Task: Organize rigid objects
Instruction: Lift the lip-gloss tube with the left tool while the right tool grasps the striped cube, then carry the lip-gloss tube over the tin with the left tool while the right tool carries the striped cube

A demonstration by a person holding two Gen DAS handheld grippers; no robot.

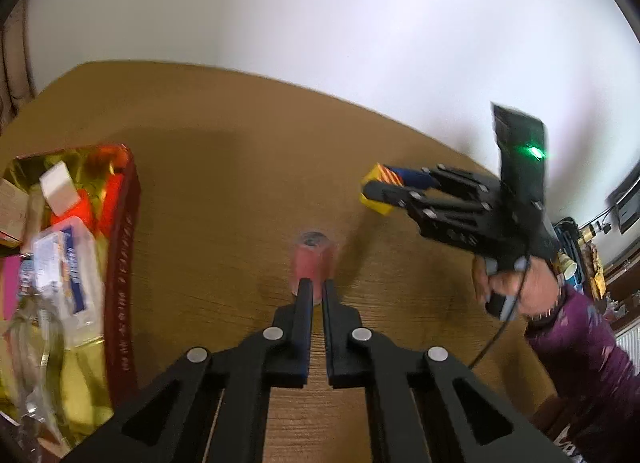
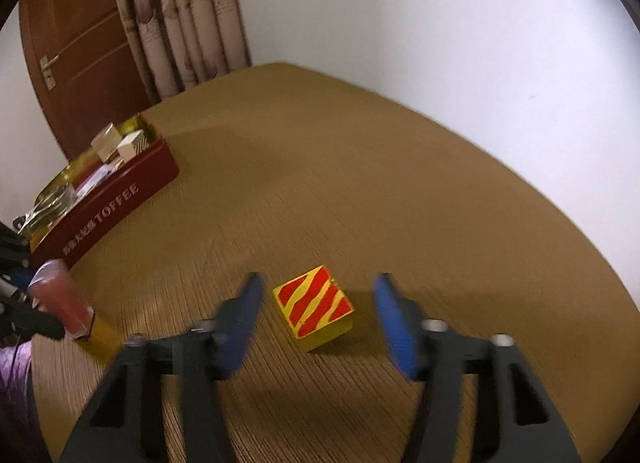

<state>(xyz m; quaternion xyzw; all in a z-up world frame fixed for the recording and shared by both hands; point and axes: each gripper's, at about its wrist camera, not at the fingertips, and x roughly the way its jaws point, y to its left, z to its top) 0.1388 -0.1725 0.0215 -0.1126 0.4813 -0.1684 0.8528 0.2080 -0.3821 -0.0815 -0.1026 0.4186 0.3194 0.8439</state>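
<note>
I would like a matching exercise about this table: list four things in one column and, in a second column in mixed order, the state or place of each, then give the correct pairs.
Column 1
1. left gripper
2. right gripper
3. yellow and red striped block
4. red toffee tin

Column 2
A. lies on the table between two open blue-padded fingers
B. holds several small items, at the table's left side
C. fingers nearly together, at the pink bottle
D. wide open, around a block

Pairs: 1-C, 2-D, 3-A, 4-B
</note>
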